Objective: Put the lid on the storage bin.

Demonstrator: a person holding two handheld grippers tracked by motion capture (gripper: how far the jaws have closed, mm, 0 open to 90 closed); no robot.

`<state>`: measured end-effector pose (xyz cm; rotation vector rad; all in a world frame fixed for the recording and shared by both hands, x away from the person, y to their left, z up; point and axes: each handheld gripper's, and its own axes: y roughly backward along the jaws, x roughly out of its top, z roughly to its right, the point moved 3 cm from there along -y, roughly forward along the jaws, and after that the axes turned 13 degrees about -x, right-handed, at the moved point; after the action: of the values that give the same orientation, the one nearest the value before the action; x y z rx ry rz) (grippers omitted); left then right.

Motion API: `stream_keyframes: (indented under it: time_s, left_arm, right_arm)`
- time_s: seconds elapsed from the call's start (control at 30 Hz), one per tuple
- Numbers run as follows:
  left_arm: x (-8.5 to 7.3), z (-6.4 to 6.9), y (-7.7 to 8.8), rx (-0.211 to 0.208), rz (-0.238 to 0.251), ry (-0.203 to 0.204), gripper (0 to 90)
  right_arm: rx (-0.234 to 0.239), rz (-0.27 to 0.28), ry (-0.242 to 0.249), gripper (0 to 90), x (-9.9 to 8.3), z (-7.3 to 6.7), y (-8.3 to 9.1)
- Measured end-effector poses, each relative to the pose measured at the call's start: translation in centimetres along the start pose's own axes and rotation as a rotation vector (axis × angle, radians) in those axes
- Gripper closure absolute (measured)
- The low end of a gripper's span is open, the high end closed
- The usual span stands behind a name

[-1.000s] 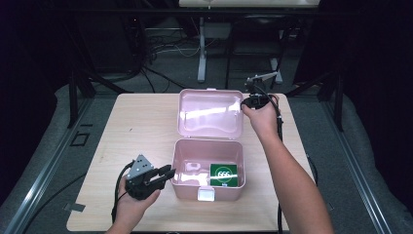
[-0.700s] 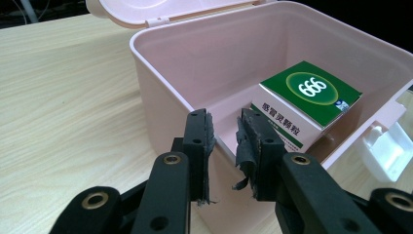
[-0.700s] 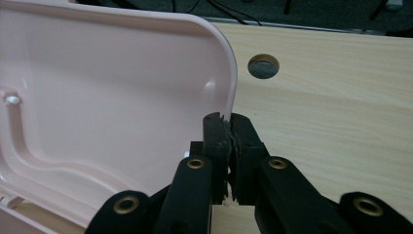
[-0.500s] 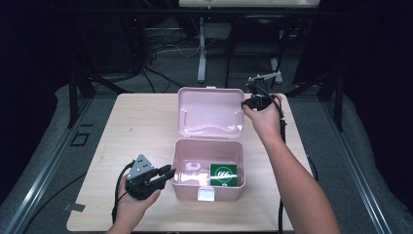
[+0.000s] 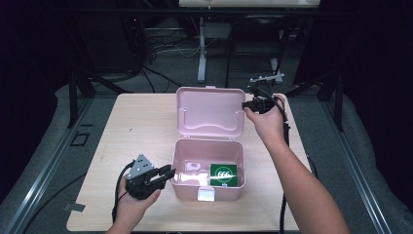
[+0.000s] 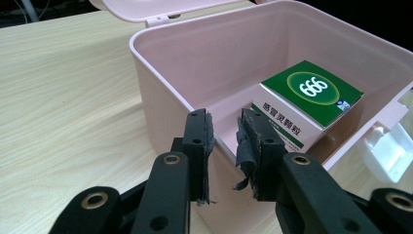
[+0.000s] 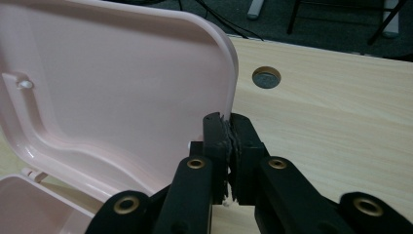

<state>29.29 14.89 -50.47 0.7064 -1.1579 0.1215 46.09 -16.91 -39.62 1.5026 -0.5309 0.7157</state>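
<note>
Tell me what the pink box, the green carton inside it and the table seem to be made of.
Pink box: looks like moulded plastic, smooth with a soft sheen; light glints on its floor, and the walls are thin with rounded rims.
Green carton: probably printed cardboard, with sharp folded edges, a glossy green top and white sides bearing print.
Table: pale wood-grain surface, matte; whether solid wood or laminate cannot be told.

We see a lit table [image 5: 146, 122] amid dark surroundings in the soft, grainy high view. Glare whitens the box [image 5: 185, 171] floor. Our gripper views are bright, their backgrounds blurred.
</note>
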Motion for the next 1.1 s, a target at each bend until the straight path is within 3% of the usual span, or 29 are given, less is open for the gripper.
stream_keyframes:
  time_s: [1.1]
  left_arm:
    - [0.0,0.0,0.0,0.011,0.006,0.003,74.4]
  right_arm:
    - [0.04,0.137,0.084,87.3,-2.7,-0.2,4.3]
